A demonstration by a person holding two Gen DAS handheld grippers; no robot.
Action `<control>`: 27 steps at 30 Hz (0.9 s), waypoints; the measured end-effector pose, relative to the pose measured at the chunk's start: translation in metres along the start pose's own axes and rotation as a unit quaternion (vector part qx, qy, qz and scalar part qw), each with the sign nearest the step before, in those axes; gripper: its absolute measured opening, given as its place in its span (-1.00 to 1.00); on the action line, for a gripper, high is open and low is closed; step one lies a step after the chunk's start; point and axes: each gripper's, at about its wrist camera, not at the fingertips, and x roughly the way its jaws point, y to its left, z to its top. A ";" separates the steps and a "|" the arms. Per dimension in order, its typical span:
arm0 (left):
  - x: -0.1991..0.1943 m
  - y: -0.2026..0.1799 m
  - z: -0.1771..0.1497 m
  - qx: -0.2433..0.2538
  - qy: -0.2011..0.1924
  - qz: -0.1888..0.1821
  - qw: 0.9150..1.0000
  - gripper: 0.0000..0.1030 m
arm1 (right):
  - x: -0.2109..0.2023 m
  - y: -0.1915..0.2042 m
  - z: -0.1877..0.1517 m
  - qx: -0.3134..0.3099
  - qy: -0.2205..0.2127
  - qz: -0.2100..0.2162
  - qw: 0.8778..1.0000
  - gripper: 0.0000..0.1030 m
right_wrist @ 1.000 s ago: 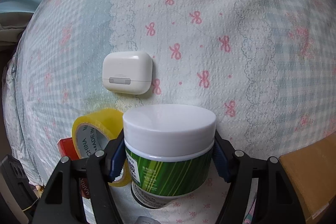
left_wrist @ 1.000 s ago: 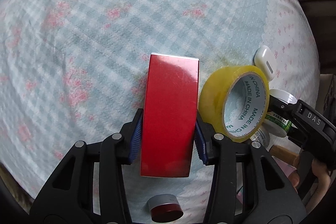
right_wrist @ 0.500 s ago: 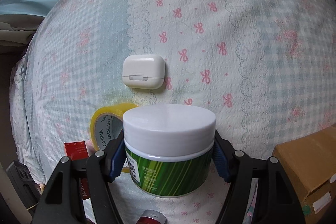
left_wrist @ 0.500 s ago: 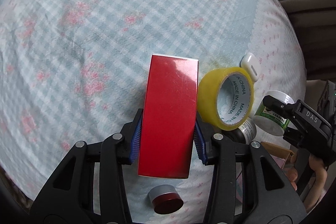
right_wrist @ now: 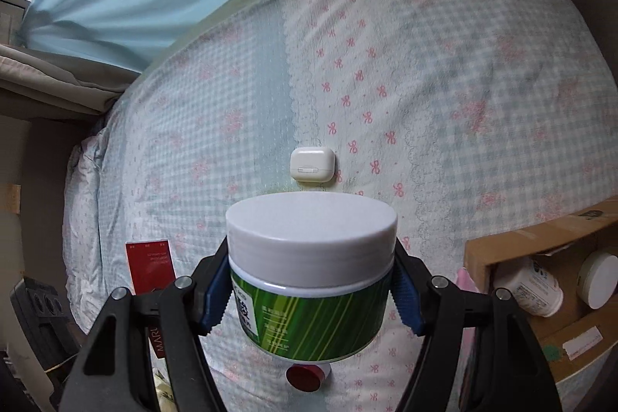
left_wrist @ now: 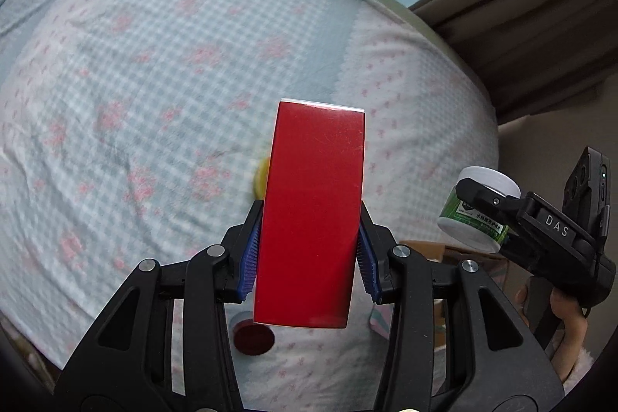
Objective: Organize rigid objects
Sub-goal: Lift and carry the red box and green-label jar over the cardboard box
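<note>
My left gripper [left_wrist: 307, 253] is shut on a red box [left_wrist: 314, 215] and holds it well above the bed. The box also shows in the right wrist view [right_wrist: 150, 269]. My right gripper [right_wrist: 311, 292] is shut on a white-lidded green jar [right_wrist: 309, 269], also lifted; both show at the right of the left wrist view, the jar [left_wrist: 477, 207] in the gripper [left_wrist: 486, 203]. A white earbud case [right_wrist: 312, 170] lies on the bedspread beyond the jar. A sliver of yellow tape roll [left_wrist: 263, 176] peeks out behind the red box.
A small red-capped container lies on the bedspread below both grippers [left_wrist: 253, 336] [right_wrist: 307, 375]. An open cardboard box [right_wrist: 540, 257] with white jars stands at the right beside the bed. The checked bedspread [left_wrist: 135, 103] spreads ahead. Brown curtains [left_wrist: 521, 6] hang at the far side.
Both grippers have risen and pulled back from the bed with their loads. The tape roll slid behind the red box. The cardboard box came further into the right wrist view.
</note>
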 end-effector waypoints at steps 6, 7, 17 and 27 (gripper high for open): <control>-0.025 -0.077 -0.024 0.060 0.001 -0.028 0.998 -0.23 | -0.081 -0.034 -0.019 -0.003 -0.033 -0.008 0.999 0.29; -0.027 -0.088 -0.030 0.067 0.003 -0.033 0.997 -0.23 | -0.093 -0.043 -0.022 -0.003 -0.037 -0.012 0.999 0.29; -0.003 -0.216 -0.107 0.149 0.054 -0.086 0.984 -0.23 | -0.178 -0.170 -0.058 -0.008 -0.057 -0.097 0.994 0.29; 0.088 -0.281 -0.179 0.203 0.132 -0.078 0.967 -0.23 | -0.174 -0.275 -0.058 -0.021 -0.032 -0.126 0.991 0.29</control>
